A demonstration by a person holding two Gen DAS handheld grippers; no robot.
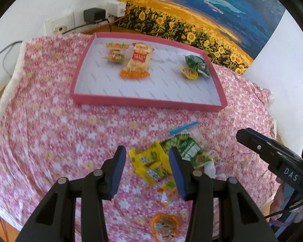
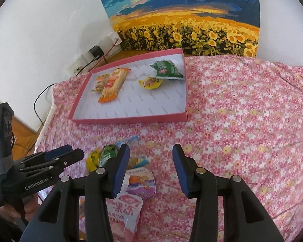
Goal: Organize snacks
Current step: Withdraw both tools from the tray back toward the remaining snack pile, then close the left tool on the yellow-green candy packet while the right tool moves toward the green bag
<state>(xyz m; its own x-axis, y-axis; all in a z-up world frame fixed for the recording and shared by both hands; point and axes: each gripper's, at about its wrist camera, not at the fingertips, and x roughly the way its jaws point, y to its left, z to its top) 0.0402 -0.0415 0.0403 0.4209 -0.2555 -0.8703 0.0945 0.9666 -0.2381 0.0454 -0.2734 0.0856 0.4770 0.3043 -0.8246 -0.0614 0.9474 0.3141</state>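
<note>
A pink tray [image 1: 147, 102] with a white floor lies at the back of the flowered cloth. It holds a burger-candy pack [image 1: 115, 54], a long orange noodle pack [image 1: 137, 62], a green packet [image 1: 198, 64] and a yellow jelly cup [image 1: 188, 72]. Loose snacks are heaped in front of it. My left gripper [image 1: 148, 169] hangs open over the heap, with a yellow packet [image 1: 149, 161] lying on the cloth between its fingers and a green pack [image 1: 183, 147] by the right finger. My right gripper [image 2: 151, 167] is open over bare cloth. A purple-white jelly cup [image 2: 143, 181] and a white jelly pouch [image 2: 129, 207] lie beside its left finger.
A sunflower painting [image 2: 183, 20] leans on the wall behind the tray [image 2: 131, 119]. Wall sockets, a charger [image 1: 95, 15] and cables sit at the back left. An orange round jelly [image 1: 164, 223] lies near the front edge. The cloth [image 2: 242, 121] to the right of the tray is bare.
</note>
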